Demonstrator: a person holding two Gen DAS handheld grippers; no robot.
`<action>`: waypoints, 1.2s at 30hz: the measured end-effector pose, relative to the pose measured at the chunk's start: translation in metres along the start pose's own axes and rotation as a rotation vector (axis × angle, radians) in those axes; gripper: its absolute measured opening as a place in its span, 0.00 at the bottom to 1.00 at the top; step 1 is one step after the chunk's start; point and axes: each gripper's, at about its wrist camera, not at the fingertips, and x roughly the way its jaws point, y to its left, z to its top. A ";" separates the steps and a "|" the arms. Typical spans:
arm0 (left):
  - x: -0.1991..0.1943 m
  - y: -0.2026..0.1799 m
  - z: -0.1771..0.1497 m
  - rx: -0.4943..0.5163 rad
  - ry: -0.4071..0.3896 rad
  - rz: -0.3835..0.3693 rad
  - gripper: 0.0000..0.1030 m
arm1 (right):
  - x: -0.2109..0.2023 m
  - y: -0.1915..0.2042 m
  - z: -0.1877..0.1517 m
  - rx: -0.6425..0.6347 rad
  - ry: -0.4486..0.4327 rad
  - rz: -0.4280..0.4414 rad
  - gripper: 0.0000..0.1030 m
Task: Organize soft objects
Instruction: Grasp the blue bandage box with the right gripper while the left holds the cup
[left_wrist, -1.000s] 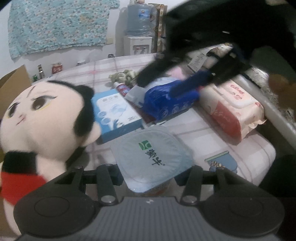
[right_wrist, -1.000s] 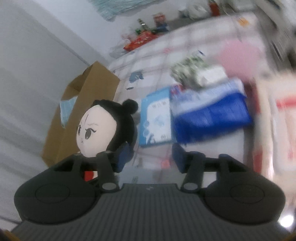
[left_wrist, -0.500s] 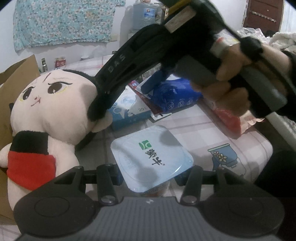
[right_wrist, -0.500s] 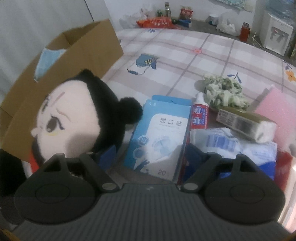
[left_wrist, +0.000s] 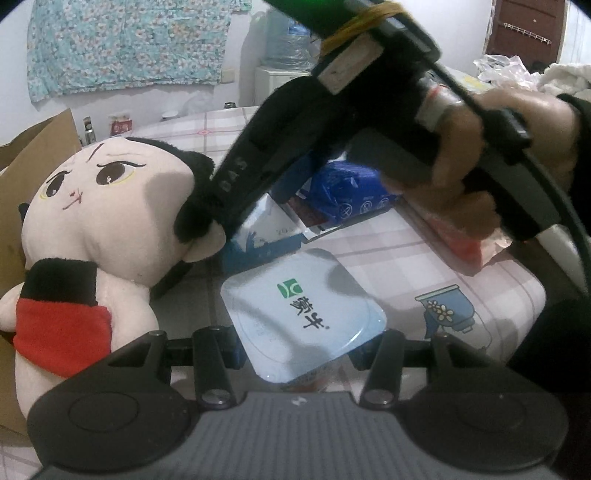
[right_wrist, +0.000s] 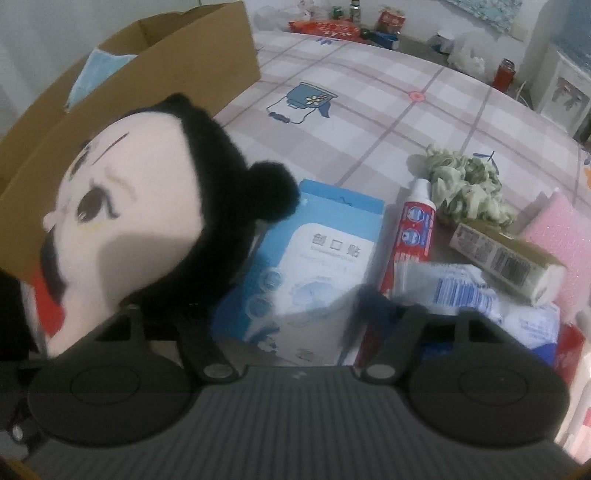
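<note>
Dim indoor light, fisheye-warped edges

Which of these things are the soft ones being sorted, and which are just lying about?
Soft, for sorting: plush doll, green scrunchie, pink sponge, cardboard box.

Lying about: toothpaste, plaster box, yogurt cup.

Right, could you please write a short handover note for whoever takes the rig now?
Left gripper: shut on the yogurt cup.
Right gripper: jaws have just been closing beside the plush doll's head; no grip visible.
Done: a blue soft item lies in the cardboard box.
Left to do: doll, scrunchie and pink sponge, all outside it.
</note>
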 end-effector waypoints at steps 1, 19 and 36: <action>0.000 0.000 0.000 0.001 0.000 0.001 0.49 | -0.002 -0.001 -0.002 0.001 0.007 0.004 0.57; 0.000 -0.001 -0.001 0.003 -0.001 0.006 0.49 | 0.008 0.005 0.002 -0.003 0.003 0.005 0.81; 0.004 0.000 -0.005 0.005 0.019 0.004 0.51 | 0.015 0.016 -0.011 -0.132 0.056 -0.003 0.81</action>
